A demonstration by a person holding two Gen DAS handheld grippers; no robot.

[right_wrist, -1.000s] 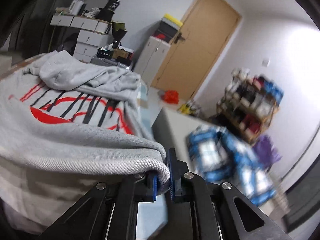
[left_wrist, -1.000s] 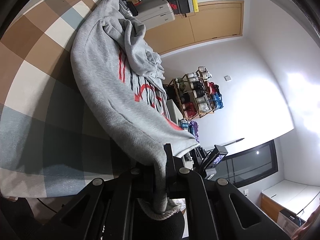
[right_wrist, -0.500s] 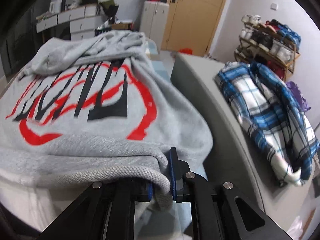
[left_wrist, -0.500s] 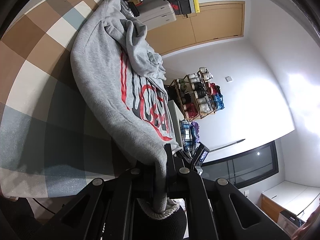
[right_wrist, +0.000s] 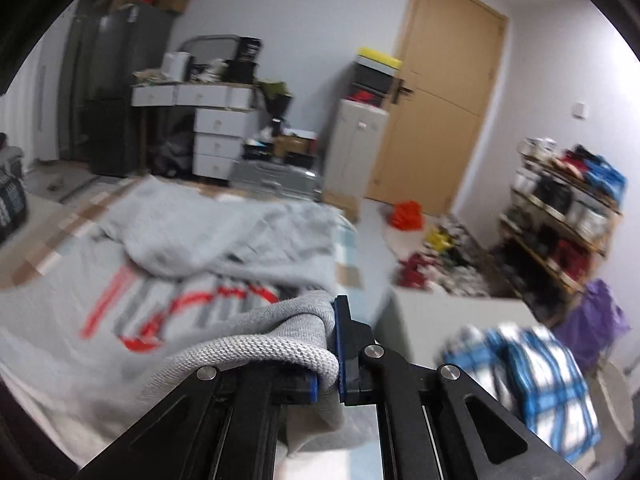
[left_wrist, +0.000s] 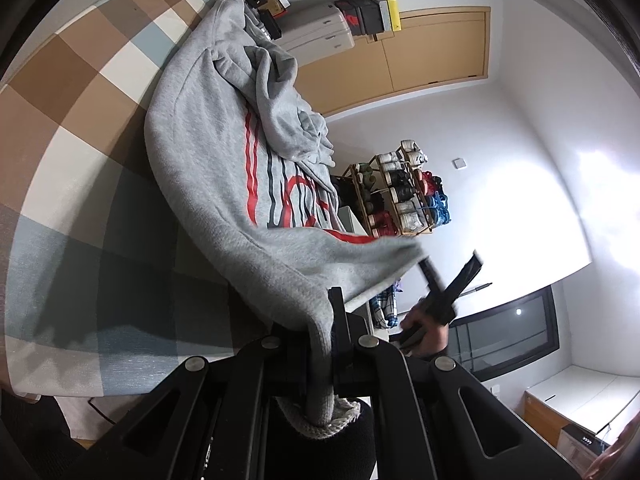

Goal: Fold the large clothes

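Note:
A large grey sweatshirt (left_wrist: 224, 152) with a red and black print lies on a checked bed cover (left_wrist: 60, 128). It also shows in the right wrist view (right_wrist: 168, 264), blurred. My left gripper (left_wrist: 324, 344) is shut on one corner of its ribbed hem and holds it above the bed. My right gripper (right_wrist: 328, 352) is shut on the other hem corner, the thick ribbed edge bulging over its left finger. The right gripper and the hand holding it show in the left wrist view (left_wrist: 444, 296). The hem hangs stretched between both grippers.
A blue and white plaid garment (right_wrist: 528, 380) lies on a grey surface to the right of the bed. A shoe rack (right_wrist: 568, 208), a wooden door (right_wrist: 440, 120), white drawers (right_wrist: 216, 136) and clutter on the floor (right_wrist: 432, 252) stand beyond the bed.
The right gripper has swung up and away with its hem corner, so its view now looks level across the room. In the left view the hem has lifted and spread toward the right gripper.

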